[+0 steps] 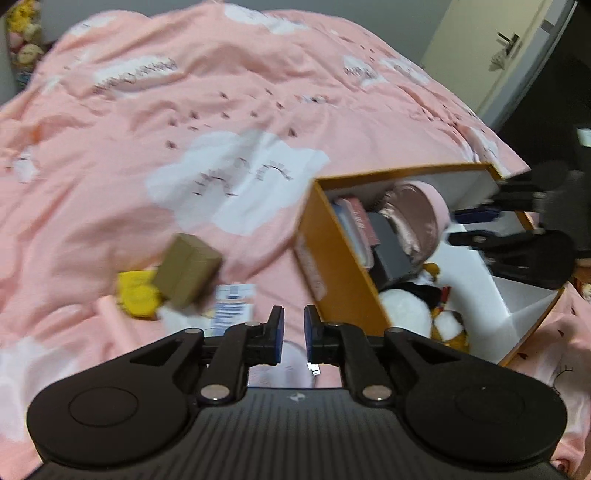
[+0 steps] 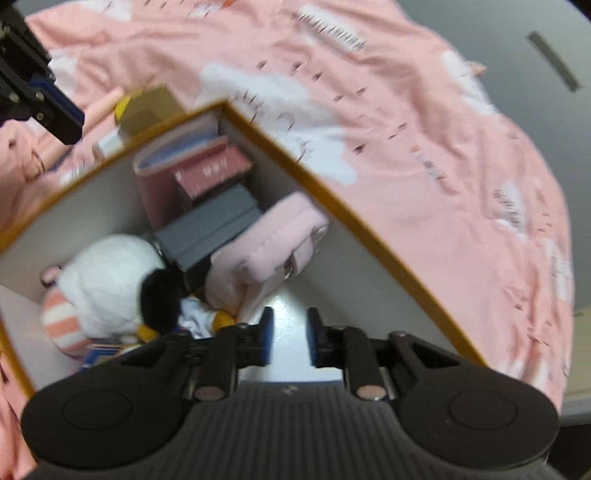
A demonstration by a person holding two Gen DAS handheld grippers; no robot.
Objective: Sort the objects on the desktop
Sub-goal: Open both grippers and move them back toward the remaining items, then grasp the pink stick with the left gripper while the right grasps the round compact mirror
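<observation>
An orange-walled cardboard box with a white inside lies on the pink bedspread; it also shows in the right wrist view. Inside are a white plush toy, a grey case, a pink pouch and pink books. Left of the box lie a brown carton, a yellow item and a white-blue packet. My left gripper is open and empty, just left of the box. My right gripper is open and empty over the box's white floor, and shows in the left wrist view.
The pink bedspread with white cloud prints covers the whole surface. A white door with a handle stands at the far right. Plush toys sit at the far left corner. The left gripper's fingers show beyond the box's left wall.
</observation>
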